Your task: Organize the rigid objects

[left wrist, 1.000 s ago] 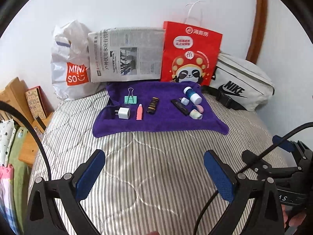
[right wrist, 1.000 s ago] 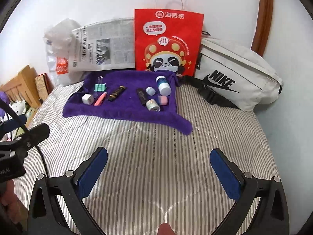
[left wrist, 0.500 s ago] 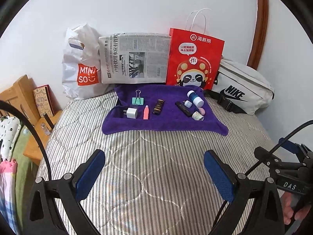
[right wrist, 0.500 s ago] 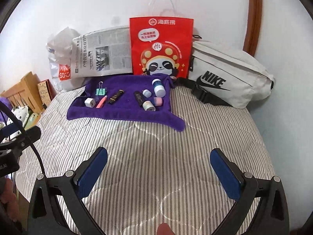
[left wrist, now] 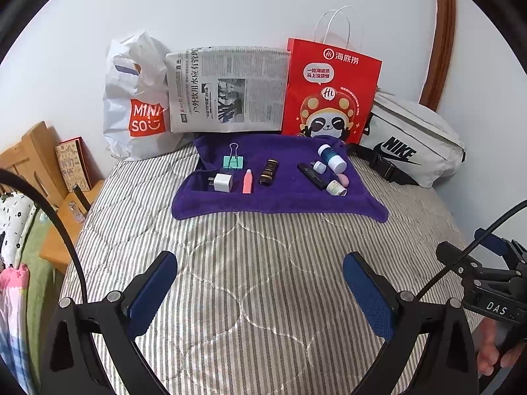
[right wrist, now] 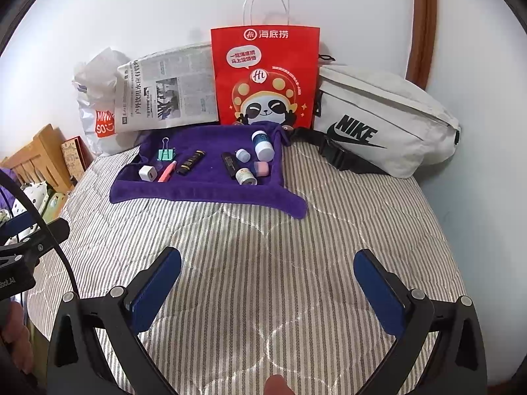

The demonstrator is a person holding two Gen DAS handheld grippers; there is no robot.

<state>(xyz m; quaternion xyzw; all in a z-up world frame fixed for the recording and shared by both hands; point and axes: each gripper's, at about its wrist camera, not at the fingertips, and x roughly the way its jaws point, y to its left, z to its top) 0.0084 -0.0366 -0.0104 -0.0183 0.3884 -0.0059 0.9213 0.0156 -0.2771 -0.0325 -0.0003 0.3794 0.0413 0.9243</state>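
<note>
Purple terry cloth is what holds my attention: a towel [left wrist: 280,197] spread on the striped quilted bedspread [left wrist: 257,279], near the wall, with the small rigid items laid out on it. From my left camera I read them left to right: a white charger plug [left wrist: 222,182], a mint-green binder clip [left wrist: 233,160] just behind it, a pink tube [left wrist: 247,181], a dark brown lipstick-like tube [left wrist: 269,171], then a black stick [left wrist: 312,175]. Around that stick's right side sit a small white cap [left wrist: 319,166], a blue bottle with a white cap [left wrist: 332,158] lying tilted, a pink egg-shaped piece [left wrist: 343,180] and a small white jar [left wrist: 336,188] on its side.

My left gripper [left wrist: 260,286] hangs over bare bedspread well short of the towel, its blue pads spread wide with nothing between them. My right gripper [right wrist: 267,283] is the same: jaws wide apart, empty, over the stripes in front of the towel's near edge.

Against the wall behind the towel stand a white MINISO bag [left wrist: 138,98], a folded newspaper [left wrist: 227,90] and a red panda paper bag [right wrist: 265,75]. A white Nike waist bag [right wrist: 382,121] lies to the right of the towel. In the left camera I see a hand [left wrist: 494,352] at the lower right edge gripping the other tool's handle.
</note>
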